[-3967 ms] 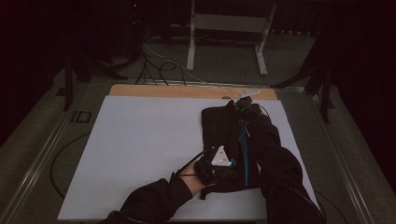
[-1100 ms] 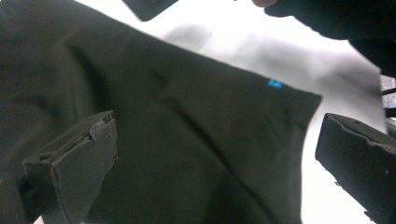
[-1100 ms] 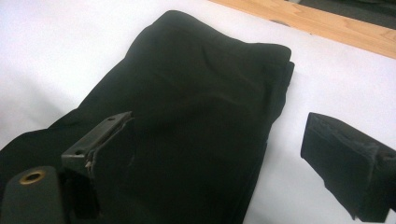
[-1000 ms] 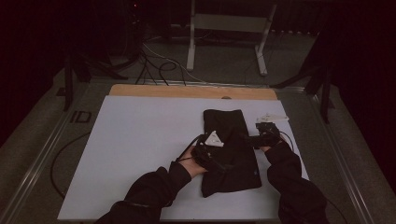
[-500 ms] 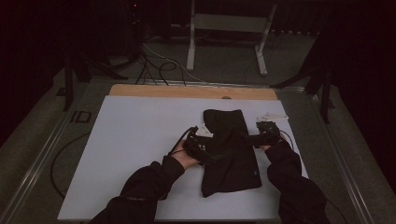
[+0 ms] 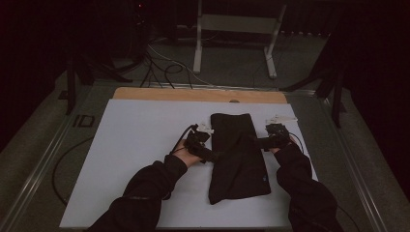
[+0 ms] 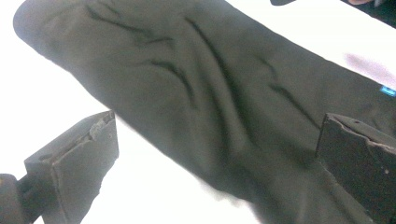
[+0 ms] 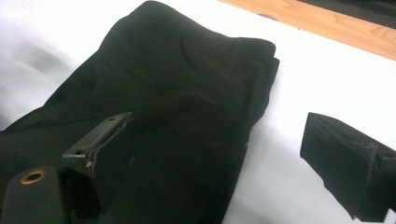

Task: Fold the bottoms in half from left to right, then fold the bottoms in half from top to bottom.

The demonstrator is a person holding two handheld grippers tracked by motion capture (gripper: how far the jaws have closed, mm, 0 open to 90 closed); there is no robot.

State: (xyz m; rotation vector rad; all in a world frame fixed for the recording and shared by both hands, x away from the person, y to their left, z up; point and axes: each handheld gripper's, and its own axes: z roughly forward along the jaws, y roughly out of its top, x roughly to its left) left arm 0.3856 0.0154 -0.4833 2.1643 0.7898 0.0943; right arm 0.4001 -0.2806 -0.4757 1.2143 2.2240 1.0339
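Note:
A black folded garment (image 6: pixel 237 154) lies flat and lengthwise on the white table cover (image 6: pixel 145 145), right of centre. My left gripper (image 6: pixel 215 155) rests at its left edge, pointing right. In the left gripper view the gripper (image 7: pixel 217 163) is open, its jaws wide apart with wrinkled black cloth (image 7: pixel 210 88) spread between and beyond them. My right gripper (image 6: pixel 257 141) sits at the garment's right edge, pointing left. It too stands open (image 8: pixel 224 154), one jaw over the cloth (image 8: pixel 177 84) and the other over bare white cover. A small blue tag (image 7: pixel 387 91) shows on the garment.
A wooden strip (image 6: pixel 193 94) runs along the table's far edge. Small white scraps (image 6: pixel 283 117) lie near the far right corner. Beyond the table are a white metal stand (image 6: pixel 232 29) and floor cables (image 6: pixel 164 67). The right table edge is close to my right hand.
Four seconds ago both arms reached over the bunched garment. It now lies flatter, and the grippers have drawn apart to its left and right edges.

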